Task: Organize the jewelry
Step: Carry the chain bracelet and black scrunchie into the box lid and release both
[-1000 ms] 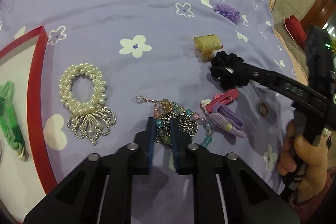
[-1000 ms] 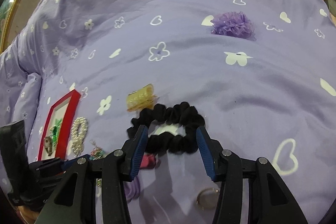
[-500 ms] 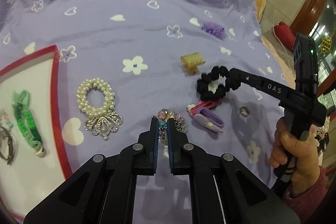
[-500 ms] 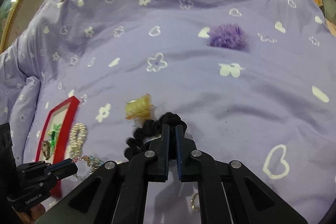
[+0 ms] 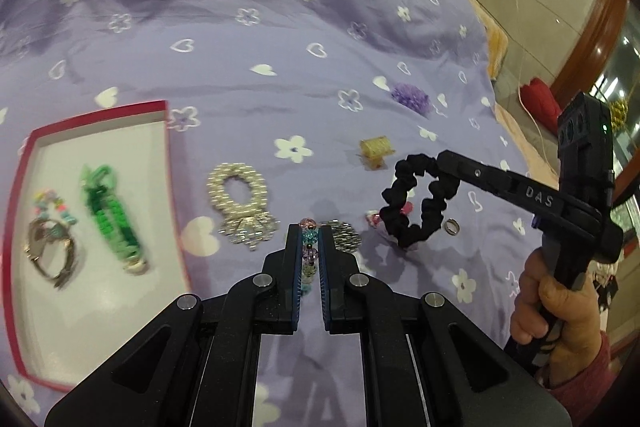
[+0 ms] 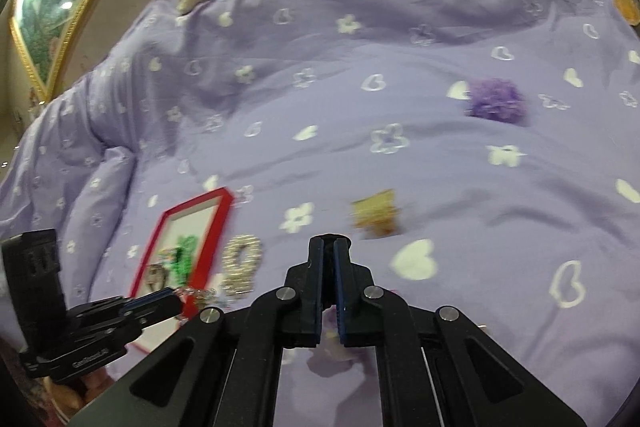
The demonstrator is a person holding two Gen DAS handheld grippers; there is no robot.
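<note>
The beaded bracelet (image 5: 309,247) is clamped in the left tool (image 5: 308,239), above the bed (image 5: 240,39). The right tool (image 5: 438,163) grips the black scrunchie (image 5: 412,203). Left lies the red-edged box (image 5: 176,187), containing a green braid (image 5: 112,215) and 2 other pieces.

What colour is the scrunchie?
Black. The scrunchie shows best in the left wrist view.

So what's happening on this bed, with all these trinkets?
A person is sorting jewelry with two hand-held grippers. The left gripper is shut on a beaded bracelet; the right gripper holds a black scrunchie lifted off the purple bedspread. A red-rimmed tray already holds a few pieces; a pearl bracelet lies beside it.
</note>
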